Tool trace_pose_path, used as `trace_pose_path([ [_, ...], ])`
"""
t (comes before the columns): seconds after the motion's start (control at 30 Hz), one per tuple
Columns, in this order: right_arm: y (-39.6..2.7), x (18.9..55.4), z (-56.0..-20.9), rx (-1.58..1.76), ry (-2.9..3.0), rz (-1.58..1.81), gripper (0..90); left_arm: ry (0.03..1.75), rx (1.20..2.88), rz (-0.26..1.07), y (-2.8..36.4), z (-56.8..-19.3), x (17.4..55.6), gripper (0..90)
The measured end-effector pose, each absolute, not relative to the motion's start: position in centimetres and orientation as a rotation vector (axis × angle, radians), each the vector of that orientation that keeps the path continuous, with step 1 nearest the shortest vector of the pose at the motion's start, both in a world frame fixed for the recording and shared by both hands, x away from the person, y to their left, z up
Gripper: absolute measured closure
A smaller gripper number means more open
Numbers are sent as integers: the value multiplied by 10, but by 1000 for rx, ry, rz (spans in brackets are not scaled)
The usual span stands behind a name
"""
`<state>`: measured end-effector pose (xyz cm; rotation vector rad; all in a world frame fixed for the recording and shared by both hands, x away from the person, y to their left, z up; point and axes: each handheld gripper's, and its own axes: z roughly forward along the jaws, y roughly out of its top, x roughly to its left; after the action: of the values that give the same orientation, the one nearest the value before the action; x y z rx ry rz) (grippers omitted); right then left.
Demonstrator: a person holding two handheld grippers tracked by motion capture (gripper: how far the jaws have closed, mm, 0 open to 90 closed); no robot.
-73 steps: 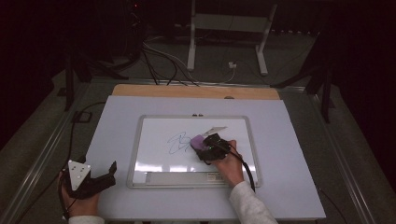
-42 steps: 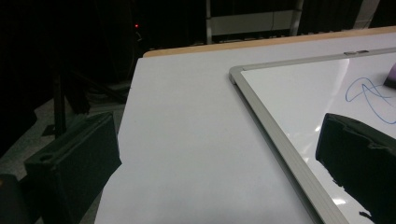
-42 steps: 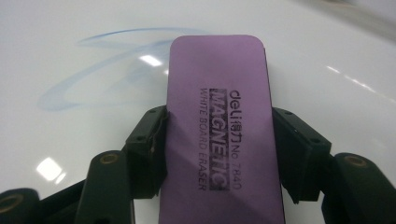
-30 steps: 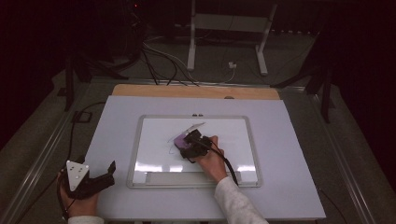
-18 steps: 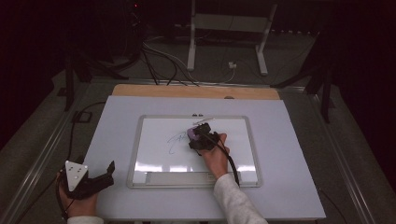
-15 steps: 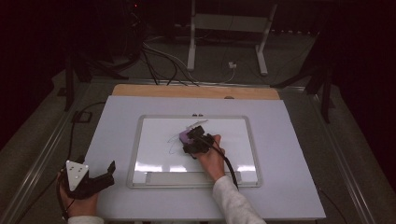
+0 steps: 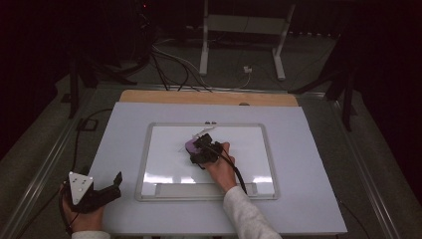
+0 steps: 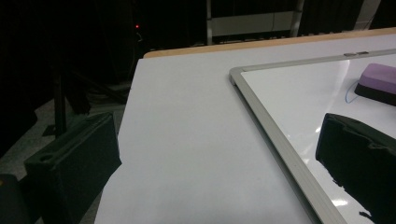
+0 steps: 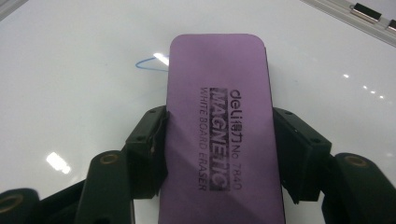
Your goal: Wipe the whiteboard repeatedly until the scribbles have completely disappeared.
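A framed whiteboard (image 7: 142, 164) (image 8: 271, 126) lies flat in the middle of the white table. On it sits a purple magnetic board eraser (image 7: 191, 145) (image 9: 219, 116) (image 8: 376, 77), face down, with my right gripper (image 7: 199, 149) (image 9: 222, 144) shut on its long sides. A short blue pen mark (image 9: 147, 64) (image 8: 348, 93) remains just beside the eraser. My left gripper (image 7: 115, 181) (image 8: 215, 163) rests at the table's front left corner, held in a hand, open with nothing between its jaws.
The board has a pen tray (image 7: 206, 190) along its near edge and small clips (image 7: 210, 122) on its far edge. A wooden strip (image 7: 209, 98) runs along the table's back. Stand legs (image 7: 204, 50) and cables (image 7: 169, 59) lie on the floor beyond.
Since the earliest frame the right gripper has slid the eraser leftward over the board, and the blue scribble is almost gone. Over the last second it only shifted slightly. The left gripper has stayed put.
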<state>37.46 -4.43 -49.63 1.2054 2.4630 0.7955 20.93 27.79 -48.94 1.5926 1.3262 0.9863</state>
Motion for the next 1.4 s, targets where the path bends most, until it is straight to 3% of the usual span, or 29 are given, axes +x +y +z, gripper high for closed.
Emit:
trace_pose_path([
  [0.3, -29, 362, -496, 973, 2651, 877, 413, 1324, 1596, 989, 277, -489, 209, 5],
  [0.77, -82, 402, -497, 1425, 2309, 747, 412, 1325, 1596, 985, 277, -490, 209, 5],
  [1.17, -39, 376, -497, 927, 2676, 871, 412, 1324, 1604, 983, 277, -490, 210, 5],
  [1.4, -62, 406, -496, 1338, 2401, 756, 412, 1329, 1588, 980, 279, -490, 209, 5],
])
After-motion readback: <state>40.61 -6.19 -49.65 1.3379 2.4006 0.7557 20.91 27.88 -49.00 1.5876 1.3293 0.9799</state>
